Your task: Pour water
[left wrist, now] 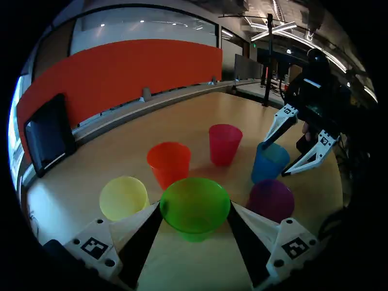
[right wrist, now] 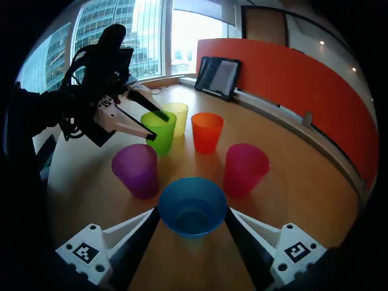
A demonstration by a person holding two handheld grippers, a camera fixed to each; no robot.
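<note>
seemingly the grasp step; left gripper (left wrist: 194,206) jaws pinch the translucent green plastic cup (left wrist: 195,220) beside the orange plastic cup (left wrist: 169,162); right gripper (right wrist: 192,209) jaws pinch the blue plastic cup (right wrist: 192,199) opposite it; next, lift and tilt one.

1. A long orange-red wall panel (left wrist: 121,68) runs behind the far edge of a light wooden table (left wrist: 208,109).
2. Above the panel sits a band of glass (left wrist: 145,26) with small ceiling lights mirrored in it.
3. A pale ledge (left wrist: 145,104) follows the foot of the panel along the table.
4. A dark flat screen (left wrist: 48,133) leans upright at the end of the panel.
5. Tall windows (right wrist: 145,39) in the right gripper view let in bright daylight, with high-rise buildings outside.
6. Long light strips (left wrist: 286,31) cross the dim ceiling.
7. A thin black pole (left wrist: 268,58) stands at the table's far end.
</note>
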